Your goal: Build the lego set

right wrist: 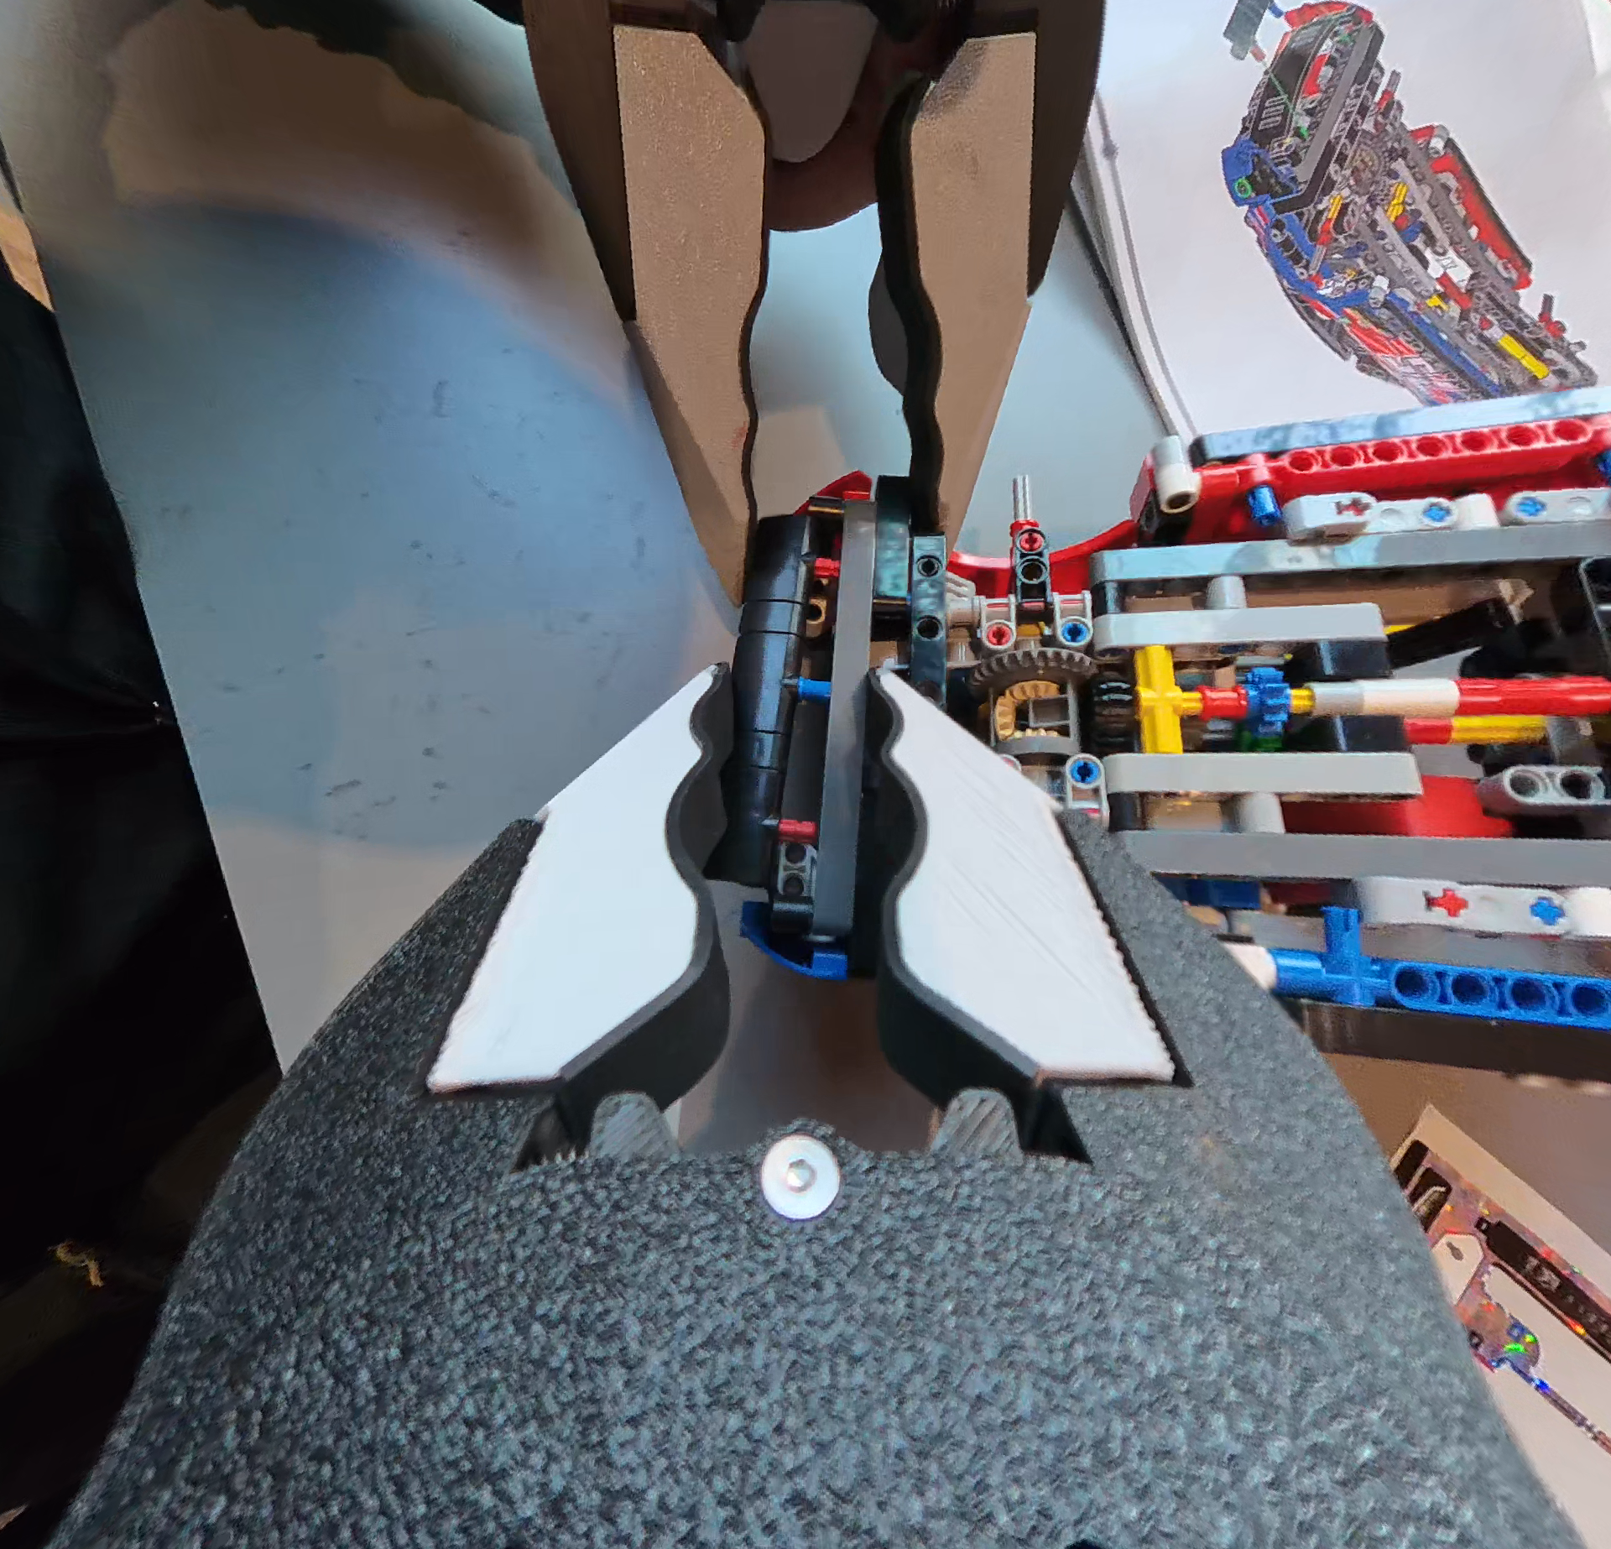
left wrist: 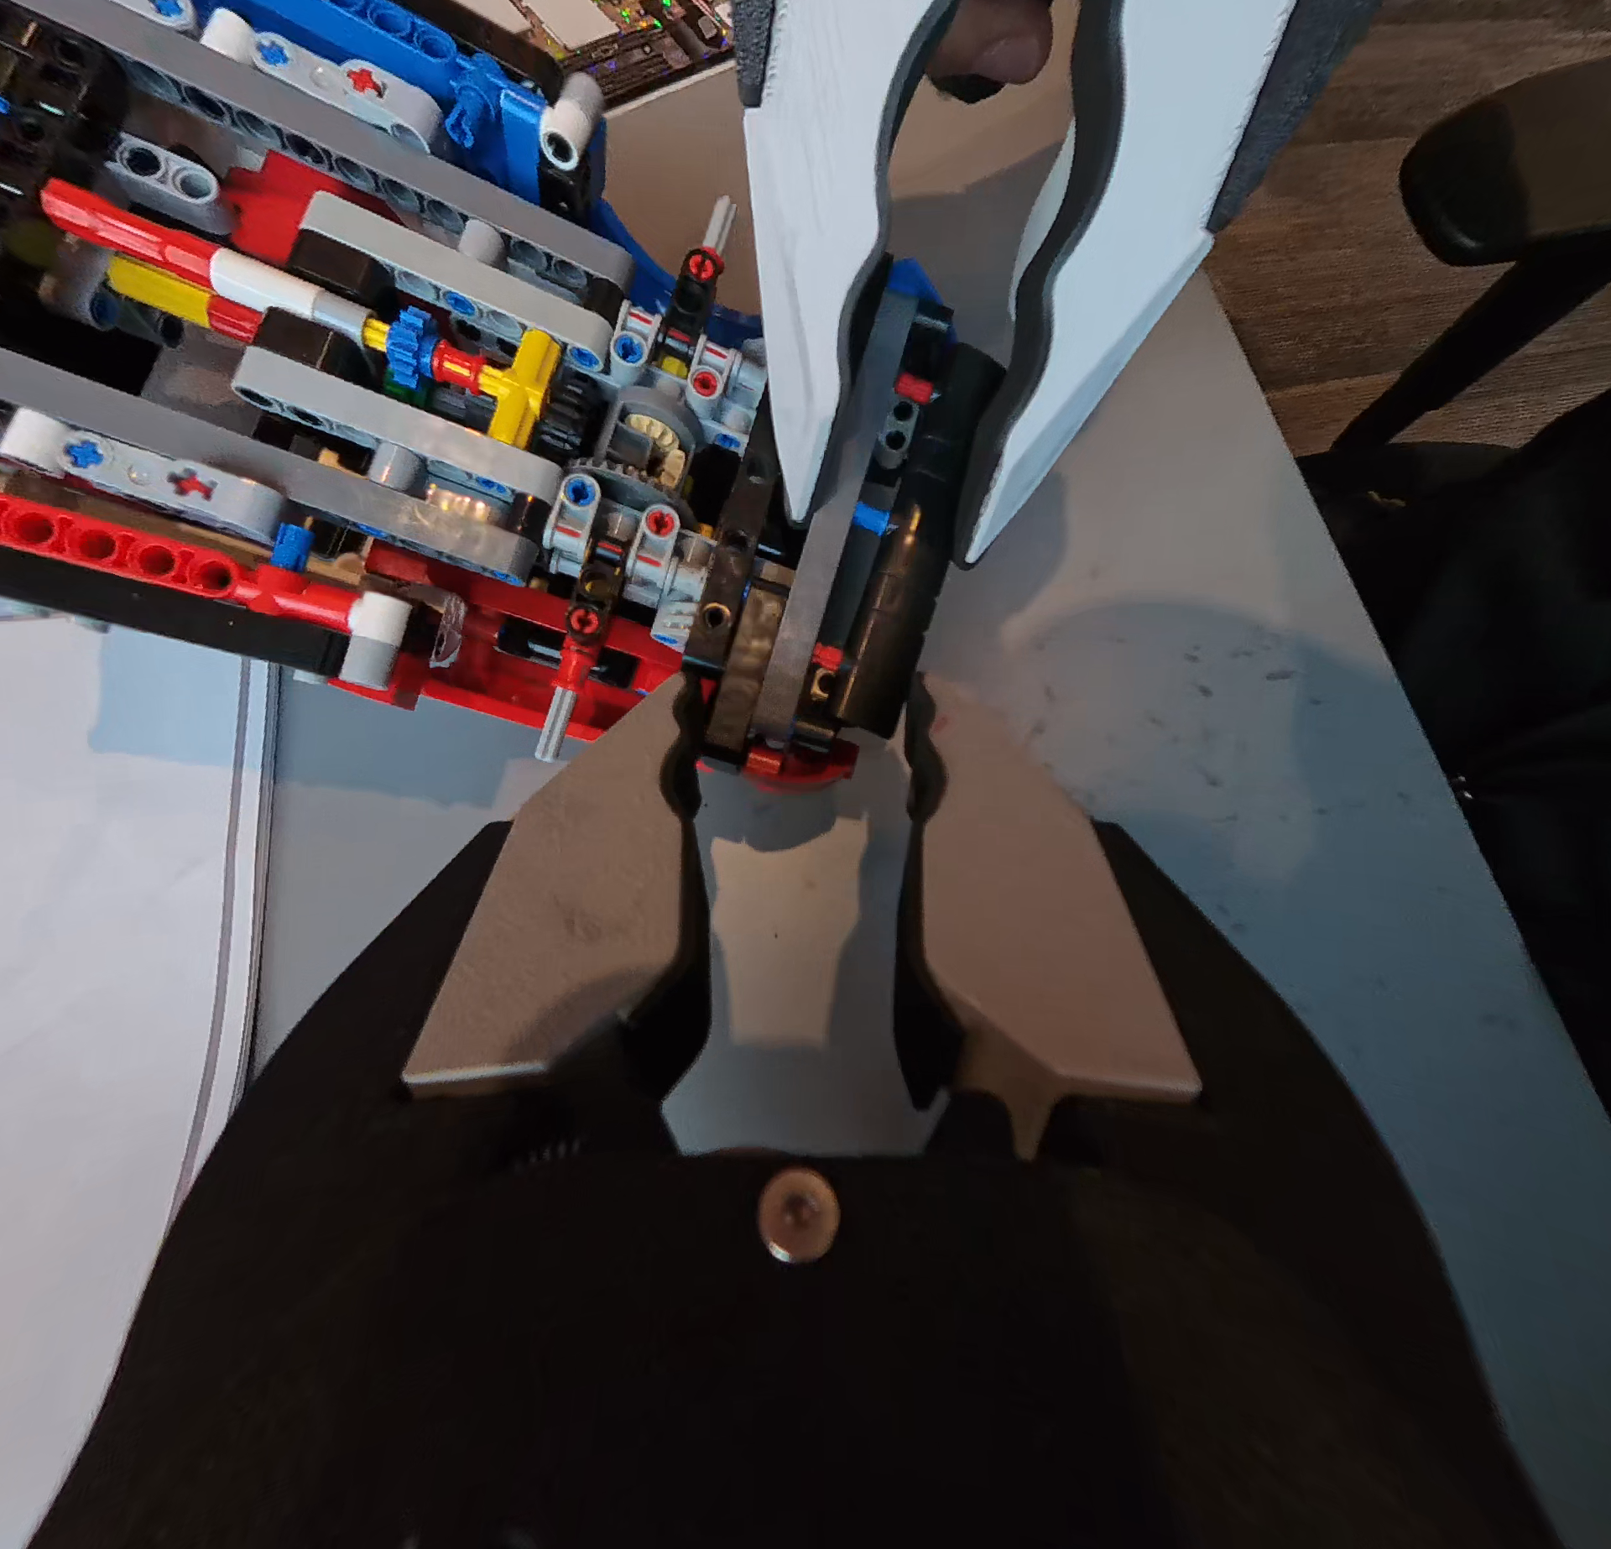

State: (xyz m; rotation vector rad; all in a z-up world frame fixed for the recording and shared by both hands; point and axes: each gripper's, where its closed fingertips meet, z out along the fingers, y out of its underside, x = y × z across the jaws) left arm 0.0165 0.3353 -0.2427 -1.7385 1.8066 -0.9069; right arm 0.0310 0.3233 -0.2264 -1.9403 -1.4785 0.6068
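Note:
A long lego technic model (left wrist: 392, 374) in red, blue, grey and black lies on the grey table (left wrist: 1177, 722). It also shows in the right wrist view (right wrist: 1264, 705). At its end is a black and grey end assembly (left wrist: 880, 600), also seen in the right wrist view (right wrist: 841, 722). My left gripper (left wrist: 798, 696), with tan fingers, is closed around the red-side part of this assembly. My right gripper (right wrist: 798, 677), with white fingers, is closed around its blue-side part from the opposite direction. Each gripper shows in the other's view, the right (left wrist: 885, 535) and the left (right wrist: 832, 548).
An open instruction booklet (right wrist: 1351, 199) lies beside the model; its white page also shows in the left wrist view (left wrist: 113, 853). A shiny sticker sheet (right wrist: 1499, 1298) lies on the other side. The table edge runs close to the assembly, with a black chair (left wrist: 1499, 199) beyond it. Less than 4 cm separates the two grippers' tips.

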